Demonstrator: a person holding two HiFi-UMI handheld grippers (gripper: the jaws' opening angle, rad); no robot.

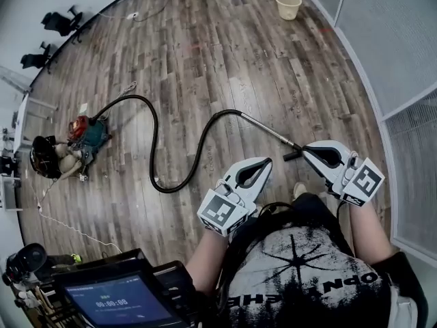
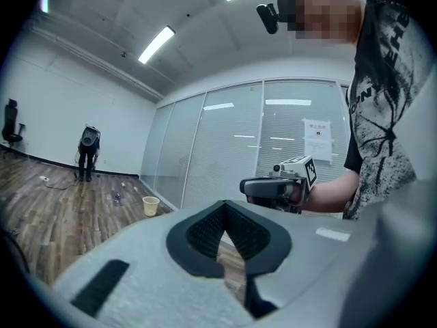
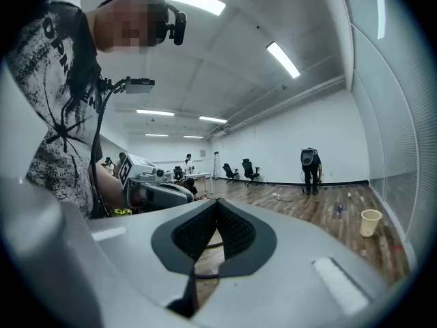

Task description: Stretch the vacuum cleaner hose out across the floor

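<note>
Black hose (image 1: 155, 142) in S-curves on wood-plank floor (image 1: 225, 53), left tool (image 1: 266, 162) and right tool (image 1: 304, 149) closed, empty

The wooden floor (image 1: 225, 53) bears a curled hose (image 1: 153, 149), vacuum cleaner (image 1: 87, 134) and bucket (image 1: 287, 5).

Black vacuum hose (image 1: 156, 157) snaking in loops across wood floor (image 1: 225, 67).

Hose (image 1: 154, 149) lies on floor (image 1: 239, 46) between vacuum cleaner (image 1: 87, 134) and wand (image 1: 270, 128).
</note>
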